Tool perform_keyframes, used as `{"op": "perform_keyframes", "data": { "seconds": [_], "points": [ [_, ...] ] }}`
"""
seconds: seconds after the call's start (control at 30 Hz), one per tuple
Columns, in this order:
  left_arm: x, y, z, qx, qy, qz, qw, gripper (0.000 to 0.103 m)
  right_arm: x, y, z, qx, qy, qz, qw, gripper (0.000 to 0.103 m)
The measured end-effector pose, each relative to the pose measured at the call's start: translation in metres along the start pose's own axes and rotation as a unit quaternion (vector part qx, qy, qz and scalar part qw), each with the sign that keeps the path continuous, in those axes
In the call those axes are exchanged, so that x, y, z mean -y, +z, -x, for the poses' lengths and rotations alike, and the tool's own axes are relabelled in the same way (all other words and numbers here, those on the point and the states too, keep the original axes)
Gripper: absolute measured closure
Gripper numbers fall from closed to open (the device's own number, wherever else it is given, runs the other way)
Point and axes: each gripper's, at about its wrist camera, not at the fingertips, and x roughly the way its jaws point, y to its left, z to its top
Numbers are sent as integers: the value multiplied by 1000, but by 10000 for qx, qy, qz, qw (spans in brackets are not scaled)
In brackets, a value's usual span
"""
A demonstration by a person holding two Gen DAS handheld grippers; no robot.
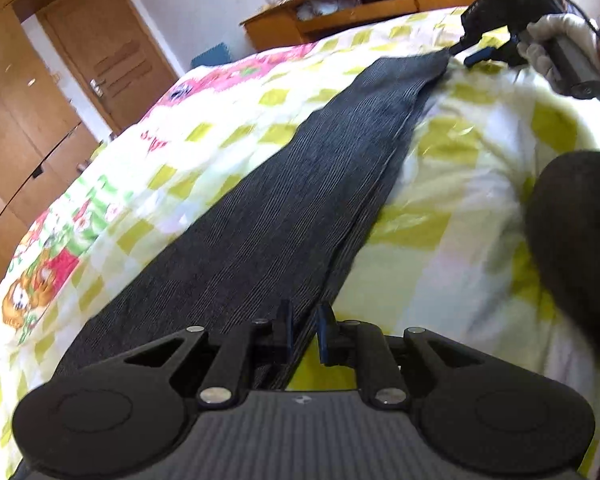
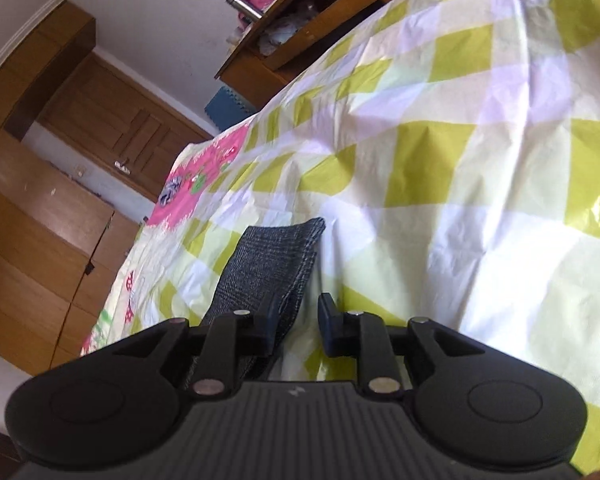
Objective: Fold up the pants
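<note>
Dark grey ribbed pants (image 1: 260, 220) lie stretched out flat, legs stacked, on the checked bed cover (image 1: 452, 216). My left gripper (image 1: 306, 330) is at the near end, its jaws a narrow gap apart with the pants' edge running between them. My right gripper (image 1: 466, 54) shows at the far end of the pants in the left wrist view, held by a white-gloved hand (image 1: 556, 40). In the right wrist view my right gripper (image 2: 300, 320) has its jaws apart, and the pants' end (image 2: 272, 264) lies by the left finger (image 2: 270, 326).
A wooden desk (image 1: 340, 12) stands beyond the bed. A wooden door (image 1: 108, 52) and wardrobes (image 1: 16, 128) are at the left. A dark-clothed knee (image 1: 580, 248) rests on the bed at the right. The bed cover (image 2: 460, 184) spreads wide to the right.
</note>
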Motion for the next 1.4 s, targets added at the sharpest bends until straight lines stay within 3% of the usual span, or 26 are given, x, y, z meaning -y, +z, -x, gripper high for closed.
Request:
{"op": "perform_keyframes", "data": {
  "seconds": [0.07, 0.2, 0.27, 0.4, 0.5, 0.63, 0.73, 0.83, 0.93, 1.0, 1.07, 1.13, 1.17, 1.23, 1.3, 1.4],
  "points": [
    [4, 11, -3, 89, -53, 90, 9999, 74, 0, 4, -10, -48, -108, 24, 9999, 93],
    [18, 32, -11, 218, -225, 35, 9995, 74, 0, 8, -29, -216, 0, 148, 9997, 96],
    [26, 41, -15, 244, -336, -103, 9991, 74, -1, 10, -32, -163, 151, 41, 9997, 91],
    [38, 55, -19, 242, -474, -353, 9980, 74, 1, 15, -37, -136, 364, -197, 9991, 89],
    [43, 61, -21, 227, -524, -458, 9973, 74, -2, 14, -47, -172, 117, -15, 9998, 86],
    [49, 66, -24, 199, -562, -541, 9968, 74, -1, 16, -48, -153, 289, -177, 9993, 79],
    [50, 67, -25, 200, -626, -545, 9963, 74, -6, 17, -62, -380, 222, -93, 9990, 81],
    [50, 69, -27, 197, -576, -550, 9966, 74, -12, 23, -72, -637, 290, -48, 9975, 97],
    [48, 75, -27, 256, -498, -553, 9969, 74, -11, 41, -53, -586, 766, -189, 9952, 98],
    [45, 81, -26, 355, -482, -526, 9968, 74, -15, 52, -32, -375, 865, 29, 9955, 98],
    [44, 88, -27, 506, -514, -466, 9963, 73, -9, 60, -16, -98, 676, 188, 9975, 98],
    [48, 93, -34, 554, -504, -451, 9962, 72, 14, 63, -28, -178, -67, 139, 9997, 98],
    [53, 93, -42, 477, -524, -506, 9962, 66, 26, 63, -36, -374, -430, 188, 9982, 99],
    [63, 88, -56, 219, -639, -643, 9956, 65, 31, 65, -28, -445, -391, 292, 9978, 98],
    [67, 79, -59, 4, -886, -665, 9938, 65, 27, 68, -7, -197, -390, 367, 9984, 91],
    [59, 62, -48, -118, -929, -430, 9947, 65, 5, 62, 25, 291, -930, 1152, 9885, 89]
  ]
}}
